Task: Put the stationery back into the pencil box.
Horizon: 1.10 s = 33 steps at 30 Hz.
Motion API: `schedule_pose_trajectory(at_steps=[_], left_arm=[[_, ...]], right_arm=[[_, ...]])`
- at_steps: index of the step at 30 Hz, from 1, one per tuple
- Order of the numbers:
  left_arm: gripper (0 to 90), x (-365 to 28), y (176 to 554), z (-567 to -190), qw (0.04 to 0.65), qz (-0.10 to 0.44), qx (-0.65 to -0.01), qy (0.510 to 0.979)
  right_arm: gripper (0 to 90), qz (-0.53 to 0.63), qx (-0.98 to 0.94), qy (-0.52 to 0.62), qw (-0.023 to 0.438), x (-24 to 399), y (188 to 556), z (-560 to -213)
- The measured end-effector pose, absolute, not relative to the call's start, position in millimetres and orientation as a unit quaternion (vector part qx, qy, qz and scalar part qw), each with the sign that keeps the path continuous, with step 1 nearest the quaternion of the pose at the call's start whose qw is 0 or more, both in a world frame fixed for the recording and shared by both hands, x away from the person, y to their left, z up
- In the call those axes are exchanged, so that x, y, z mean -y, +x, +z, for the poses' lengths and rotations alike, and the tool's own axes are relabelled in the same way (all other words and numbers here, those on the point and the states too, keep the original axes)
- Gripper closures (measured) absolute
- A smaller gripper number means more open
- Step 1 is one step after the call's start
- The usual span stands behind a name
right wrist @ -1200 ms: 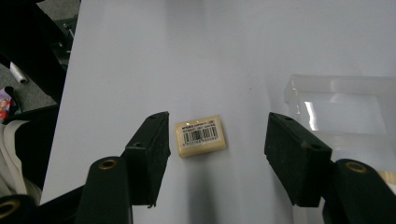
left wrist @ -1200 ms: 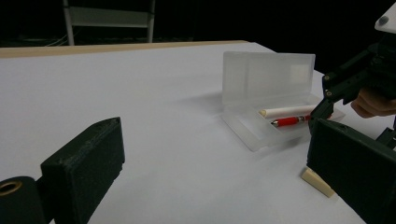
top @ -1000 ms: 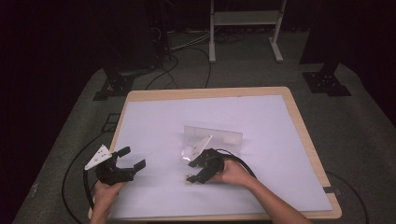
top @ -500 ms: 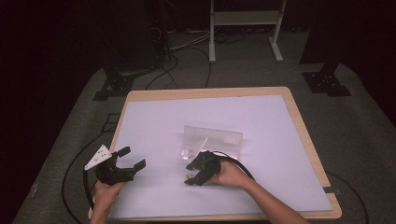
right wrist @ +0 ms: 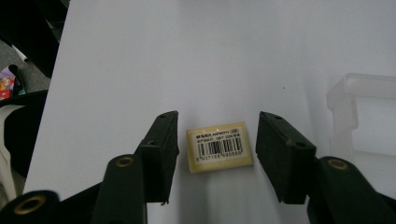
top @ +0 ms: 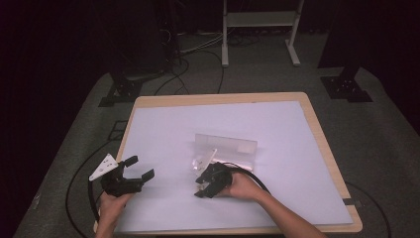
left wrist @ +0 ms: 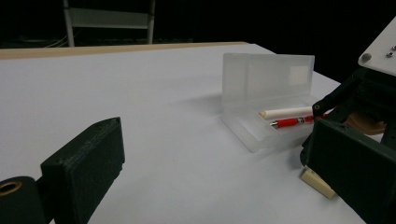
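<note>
Cream barcoded eraser (right wrist: 220,147), white table (right wrist: 187,56)

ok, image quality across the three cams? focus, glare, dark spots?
High view: table evenly lit, surroundings near black, clear case faint against the white. Left gripper view: near jaws soft, case and red pen fairly sharp. Right gripper view: eraser barcode visible, digits blurry, jaws cast soft shadows, no hard glare.

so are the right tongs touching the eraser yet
Apart. The right gripper view shows the right tongs straddling the eraser, jaws just closing, with white table showing in a gap on each side.
</note>
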<state>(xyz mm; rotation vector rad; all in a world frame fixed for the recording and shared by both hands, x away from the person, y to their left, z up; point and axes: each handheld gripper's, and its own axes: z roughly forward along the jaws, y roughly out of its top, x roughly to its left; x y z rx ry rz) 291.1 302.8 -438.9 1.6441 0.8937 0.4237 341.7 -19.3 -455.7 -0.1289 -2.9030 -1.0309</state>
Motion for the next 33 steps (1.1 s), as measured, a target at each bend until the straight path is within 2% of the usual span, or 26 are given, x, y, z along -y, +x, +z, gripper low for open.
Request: schedule_pose_trajectory(at_steps=[8, 33], left_arm=[[3.6, -303, 291, -439, 0.575, 0.181, -0.381, 0.701], [3.6, -303, 291, -439, 0.577, 0.181, -0.382, 0.698]], right_arm=[[55.8, -0.329, 0.944, -0.034, 0.023, 17, 341, -458], [57.5, -0.34, 0.939, -0.033, 0.032, 17, 342, -447]])
